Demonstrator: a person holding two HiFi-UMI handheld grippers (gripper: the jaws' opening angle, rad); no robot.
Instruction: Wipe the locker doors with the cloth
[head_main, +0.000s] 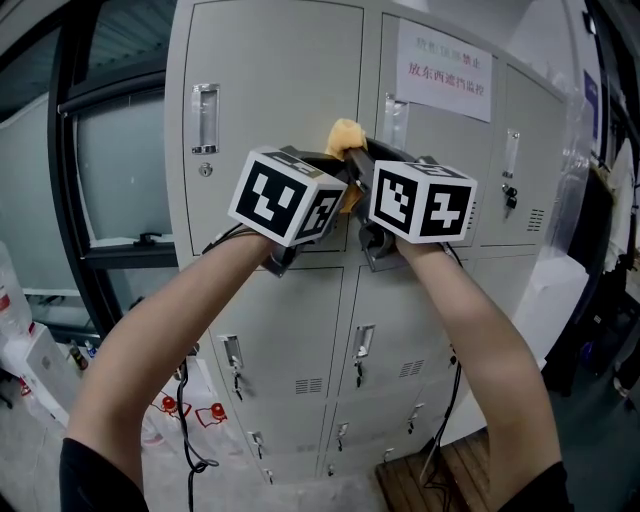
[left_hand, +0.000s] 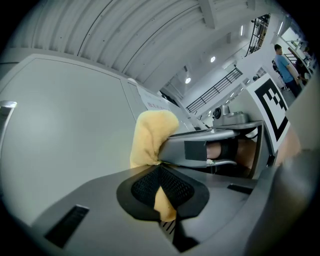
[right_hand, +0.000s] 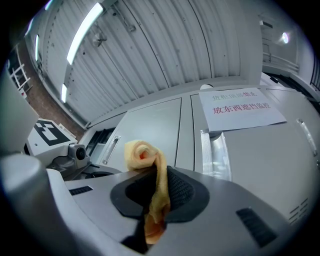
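Cloth (right_hand: 150, 165): yellow, pinched between the closed jaws of the right gripper (right_hand: 156, 200), bunched past its tips | left gripper (left_hand: 161, 192) clamped on it too, just beside | locker doors (head_main: 270, 100) straight ahead of both | notice (right_hand: 242, 106) up-right of the grippers, red print "放东西遮挡监控", clearest in right gripper view | only head view shows keys (head_main: 236, 375) below.

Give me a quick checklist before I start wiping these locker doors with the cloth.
1. Jaws of left gripper shut on yellow cloth: ok.
2. Jaws of right gripper shut on the same cloth: ok.
3. Cloth pressed against locker door: cannot tell.
4. Cloth clear of paper notice: ok.
5. Cloth clear of door handle: not ok; it sits close beside the cloth and may snag.
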